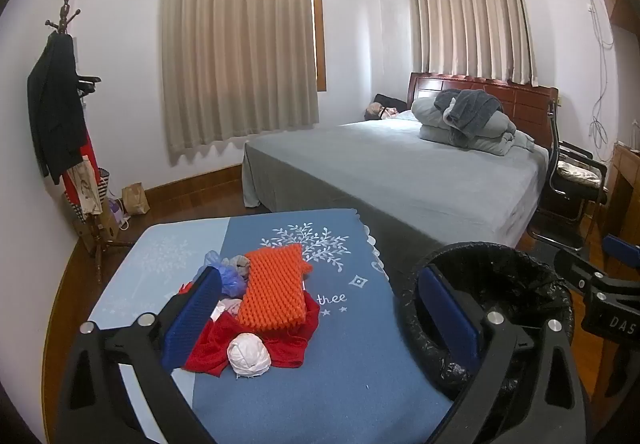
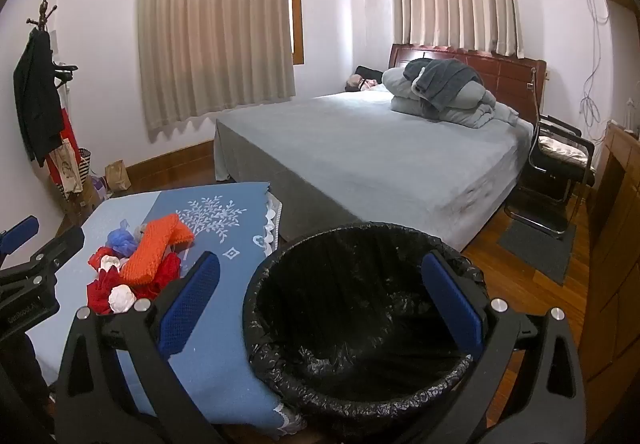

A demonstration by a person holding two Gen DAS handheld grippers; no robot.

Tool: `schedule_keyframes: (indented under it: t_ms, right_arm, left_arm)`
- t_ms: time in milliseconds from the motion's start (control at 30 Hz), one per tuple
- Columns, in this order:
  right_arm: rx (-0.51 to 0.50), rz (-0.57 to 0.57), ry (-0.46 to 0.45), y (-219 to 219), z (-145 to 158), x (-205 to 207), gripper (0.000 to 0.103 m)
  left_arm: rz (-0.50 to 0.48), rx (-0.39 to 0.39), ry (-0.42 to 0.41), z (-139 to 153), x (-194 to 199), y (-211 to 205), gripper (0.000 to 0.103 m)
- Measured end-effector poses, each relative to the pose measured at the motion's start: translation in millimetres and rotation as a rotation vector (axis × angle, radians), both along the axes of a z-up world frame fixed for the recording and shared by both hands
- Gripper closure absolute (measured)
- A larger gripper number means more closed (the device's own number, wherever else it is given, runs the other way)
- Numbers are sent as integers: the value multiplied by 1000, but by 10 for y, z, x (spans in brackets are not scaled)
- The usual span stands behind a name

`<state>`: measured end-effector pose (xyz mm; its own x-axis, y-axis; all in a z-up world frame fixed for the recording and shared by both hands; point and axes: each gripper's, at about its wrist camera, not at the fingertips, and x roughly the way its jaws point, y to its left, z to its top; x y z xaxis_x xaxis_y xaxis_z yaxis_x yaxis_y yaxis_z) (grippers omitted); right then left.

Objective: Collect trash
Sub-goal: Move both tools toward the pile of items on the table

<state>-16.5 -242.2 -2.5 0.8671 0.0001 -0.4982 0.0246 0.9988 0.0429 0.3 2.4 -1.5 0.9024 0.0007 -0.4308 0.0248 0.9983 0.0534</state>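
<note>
Toward the near left corner of the worktop [image 1: 340, 384], heaped in one loose pile: orange ridged foam [image 1: 276, 288] on top, red mesh [image 1: 212, 348] beneath, a white wad [image 1: 249, 355] at the near edge, a blue plastic bag [image 1: 230, 276] behind. Gathered together, probably so each piece comes within easy reach of one pick. Off the worktop's right edge, touching it or just beside, a black-lined bin [image 2: 360, 324], mouth open and seemingly empty, placed for a short carry. Left gripper [image 1: 320, 320] spread wide, holding nothing, tilted down, one finger in front of the pile's left side. Right gripper [image 2: 320, 308] likewise spread and empty, poised above the bin. Nothing collected yet, by the look of it.
</note>
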Motion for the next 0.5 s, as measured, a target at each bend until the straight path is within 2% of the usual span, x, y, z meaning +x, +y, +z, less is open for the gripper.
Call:
schedule_keyframes:
  t_ms: [500]
  right_arm:
    - [-3, 0, 2, 16, -8, 0, 5]
  left_arm:
    - [0, -2, 1, -31, 6, -3, 6]
